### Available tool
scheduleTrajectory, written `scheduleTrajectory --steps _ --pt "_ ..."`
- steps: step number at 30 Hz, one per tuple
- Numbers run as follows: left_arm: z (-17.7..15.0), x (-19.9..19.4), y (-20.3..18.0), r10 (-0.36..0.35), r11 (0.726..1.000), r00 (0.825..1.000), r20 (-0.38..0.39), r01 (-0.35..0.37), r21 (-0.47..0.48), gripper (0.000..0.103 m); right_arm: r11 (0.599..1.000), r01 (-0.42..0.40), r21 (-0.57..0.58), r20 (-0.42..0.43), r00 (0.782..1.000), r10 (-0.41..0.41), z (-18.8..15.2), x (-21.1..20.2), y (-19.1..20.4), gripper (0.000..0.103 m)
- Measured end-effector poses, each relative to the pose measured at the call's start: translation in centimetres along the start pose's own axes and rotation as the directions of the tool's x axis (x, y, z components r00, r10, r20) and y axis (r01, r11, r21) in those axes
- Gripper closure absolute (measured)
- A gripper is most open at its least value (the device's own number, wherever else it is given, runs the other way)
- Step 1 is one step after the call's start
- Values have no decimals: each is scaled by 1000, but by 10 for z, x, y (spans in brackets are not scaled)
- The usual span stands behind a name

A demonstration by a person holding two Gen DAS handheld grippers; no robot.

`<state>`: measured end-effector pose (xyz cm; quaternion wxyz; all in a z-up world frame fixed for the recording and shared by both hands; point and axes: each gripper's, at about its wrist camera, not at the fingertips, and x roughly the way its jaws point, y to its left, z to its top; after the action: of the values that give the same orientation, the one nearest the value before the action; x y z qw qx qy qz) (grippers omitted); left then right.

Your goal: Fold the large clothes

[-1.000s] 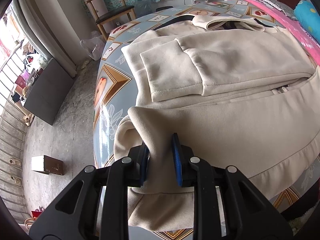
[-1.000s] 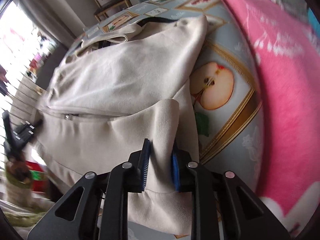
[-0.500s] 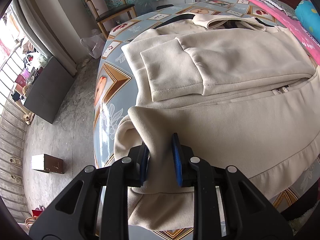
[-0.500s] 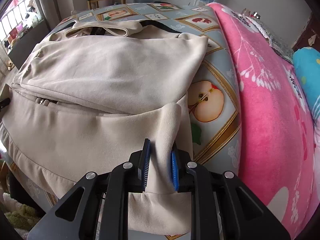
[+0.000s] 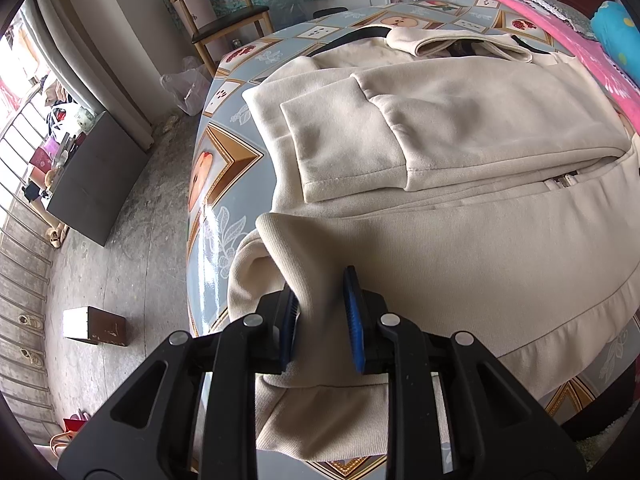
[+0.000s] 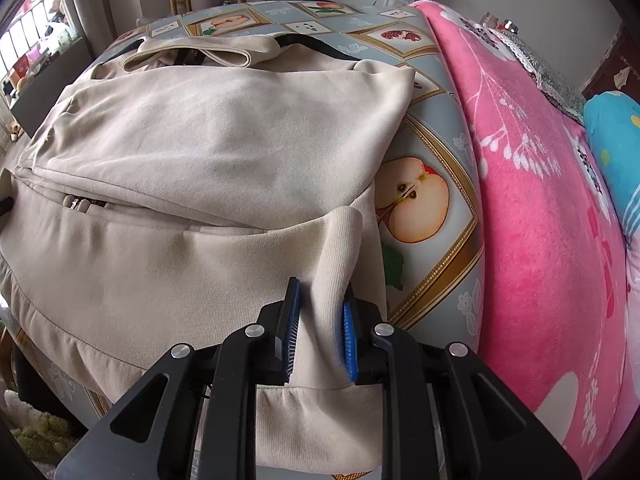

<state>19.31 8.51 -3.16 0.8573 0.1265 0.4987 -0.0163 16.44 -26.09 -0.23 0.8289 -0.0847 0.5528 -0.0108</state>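
Observation:
A large cream zip-up sweatshirt [image 5: 460, 224] lies spread on a table covered with a blue fruit-print cloth [image 5: 216, 184]. Both sleeves are folded in over the chest. My left gripper [image 5: 322, 316] is shut on the ribbed hem at the garment's left bottom corner, and the pinched cloth stands up in a fold. My right gripper [image 6: 318, 330] is shut on the hem at the right bottom corner of the sweatshirt [image 6: 180, 208], beside the table cloth [image 6: 424, 208]. The hem hangs below both grippers over the near table edge.
A pink blanket [image 6: 540, 208] lies along the table's right side, with a blue pillow [image 6: 616, 128] beyond it. A wooden chair [image 5: 224, 24] stands past the far left end. A grey cabinet [image 5: 96, 176] and a small box [image 5: 96, 326] are on the floor at left.
The right wrist view has swung from the left to face straight over the garment and steadied. Both grippers keep their hold on the hem. The left gripper has barely moved.

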Motion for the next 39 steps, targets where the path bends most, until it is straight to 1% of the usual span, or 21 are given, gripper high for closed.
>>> scheduleTrajectory --steps 6,13,17,20,22,24,27,31,33,36,39 --pt "1 0 0 -1 1000 1000 1 1 -1 81 1000 12 3 14 1000 -12 -2 -1 1 84" --pt "-2 0 1 -5 1000 1000 11 5 -6 80 1000 14 25 36 999 -15 -4 -5 -1 93" --pt "-3 -1 2 -9 1000 1000 22 9 -8 81 999 22 33 54 998 -24 -6 -9 -1 95" --pt "-5 -3 2 -6 1000 999 49 6 5 83 999 27 43 69 997 -30 -8 -12 -1 96" --pt "-7 -6 4 -3 1000 997 72 2 5 92 998 37 45 82 996 -41 -10 -17 0 96" --pt "-11 -14 6 -9 1000 995 100 9 0 95 998 51 45 101 993 -56 -13 -25 2 97" --pt "-14 -33 7 -18 1000 989 150 18 2 97 996 71 45 131 988 -76 -19 -38 3 97" --pt "-25 -65 12 -34 999 976 214 34 3 98 994 85 72 190 977 -97 -30 -68 5 97" --pt "-32 -84 19 -56 998 968 243 61 -13 98 992 79 95 219 971 -99 -35 -83 6 97" --pt "-38 -108 29 -70 996 957 283 85 -39 98 988 61 138 271 958 -97 -40 -108 3 97" --pt "-34 -125 39 -108 987 942 317 138 -76 98 987 56 153 313 944 -102 -34 -125 0 97"
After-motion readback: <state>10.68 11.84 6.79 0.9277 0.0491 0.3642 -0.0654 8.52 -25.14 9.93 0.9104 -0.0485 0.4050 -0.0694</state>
